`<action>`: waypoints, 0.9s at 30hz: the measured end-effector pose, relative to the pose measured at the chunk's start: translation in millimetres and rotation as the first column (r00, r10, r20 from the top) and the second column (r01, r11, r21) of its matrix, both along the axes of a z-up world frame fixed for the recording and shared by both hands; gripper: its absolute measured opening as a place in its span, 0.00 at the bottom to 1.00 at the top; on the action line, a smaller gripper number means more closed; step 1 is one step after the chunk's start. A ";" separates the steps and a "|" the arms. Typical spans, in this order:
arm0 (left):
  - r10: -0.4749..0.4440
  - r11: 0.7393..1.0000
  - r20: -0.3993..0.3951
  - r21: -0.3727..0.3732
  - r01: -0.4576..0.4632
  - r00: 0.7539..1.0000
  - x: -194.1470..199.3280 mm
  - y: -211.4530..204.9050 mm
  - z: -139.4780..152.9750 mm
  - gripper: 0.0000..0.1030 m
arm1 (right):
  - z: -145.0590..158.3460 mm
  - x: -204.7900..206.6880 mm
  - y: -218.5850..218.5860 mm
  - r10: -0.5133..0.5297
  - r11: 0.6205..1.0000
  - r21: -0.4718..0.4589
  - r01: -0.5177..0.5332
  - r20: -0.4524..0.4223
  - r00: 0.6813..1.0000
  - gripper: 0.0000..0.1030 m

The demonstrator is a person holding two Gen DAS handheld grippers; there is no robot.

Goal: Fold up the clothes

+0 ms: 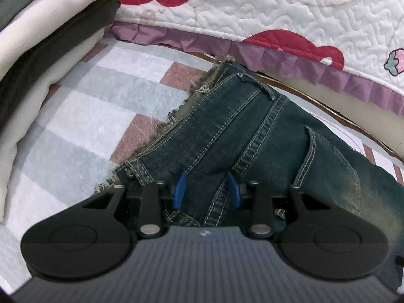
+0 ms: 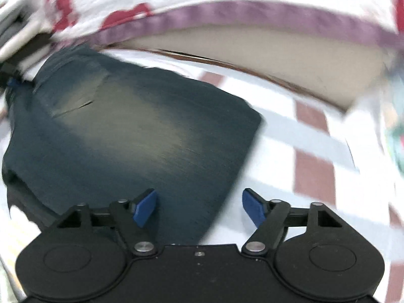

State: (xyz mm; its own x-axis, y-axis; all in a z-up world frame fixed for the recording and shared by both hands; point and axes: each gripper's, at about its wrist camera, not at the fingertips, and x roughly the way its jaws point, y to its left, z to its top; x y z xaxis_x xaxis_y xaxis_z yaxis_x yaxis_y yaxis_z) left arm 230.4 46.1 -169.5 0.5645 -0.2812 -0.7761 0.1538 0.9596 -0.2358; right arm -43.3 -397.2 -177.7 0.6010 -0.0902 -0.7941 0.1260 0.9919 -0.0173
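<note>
Dark blue jeans with frayed edges and faded patches lie folded on a checked rug. In the left wrist view, my left gripper is shut on a bunched part of the jeans near a seam, and the denim runs between its blue fingertips. The right wrist view is motion-blurred. There my right gripper stands open over the near right edge of the jeans, with its left fingertip above denim and its right one above rug. A bit of the left gripper's blue tip shows at the far left.
A stack of folded clothes in white, dark and grey sits at the left. A white quilt with red shapes and a purple ruffle hangs over a bed base behind the jeans. Checked rug spreads left of them and to the right.
</note>
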 end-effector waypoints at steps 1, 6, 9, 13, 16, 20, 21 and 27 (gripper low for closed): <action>0.006 1.000 0.005 0.006 -0.006 1.000 -2.3 -0.9 1.2 0.36 | -1.5 -4.8 -9.7 -0.041 0.999 0.035 0.041 0.000 0.999 0.77; -0.023 0.998 0.143 -0.053 0.031 0.989 -38.4 -11.5 33.7 0.46 | -14.6 -26.0 -43.3 -0.206 0.909 0.370 0.191 0.003 0.978 0.77; -0.154 0.981 0.215 -0.087 0.176 0.965 -70.1 -42.7 50.7 0.49 | -22.0 -39.1 -58.9 -0.288 0.803 0.541 0.250 -0.015 0.958 0.77; -0.403 0.905 0.177 -0.071 0.420 0.898 -100.5 -99.2 46.6 0.50 | -31.9 -49.2 -60.1 -0.300 0.680 0.694 0.237 -0.032 0.953 0.77; -0.545 0.836 0.076 -0.024 0.547 0.835 -113.1 -135.4 28.4 0.55 | -38.4 -52.5 -52.7 -0.273 0.623 0.755 0.205 -0.036 0.961 0.77; -0.615 0.782 0.031 0.154 0.604 0.788 -130.1 -163.3 6.6 0.57 | -42.6 -56.5 -45.9 -0.291 0.546 0.811 0.208 -0.049 0.955 0.75; -0.622 0.774 0.033 0.175 0.609 0.782 -132.4 -165.9 7.7 0.57 | -40.3 -57.9 -45.4 -0.302 0.517 0.834 0.193 -0.033 0.953 0.75; -0.622 0.777 0.017 0.138 0.614 0.783 -124.9 -165.0 8.4 0.59 | -28.6 -46.3 -37.5 -0.284 0.590 0.790 0.165 0.012 0.959 0.67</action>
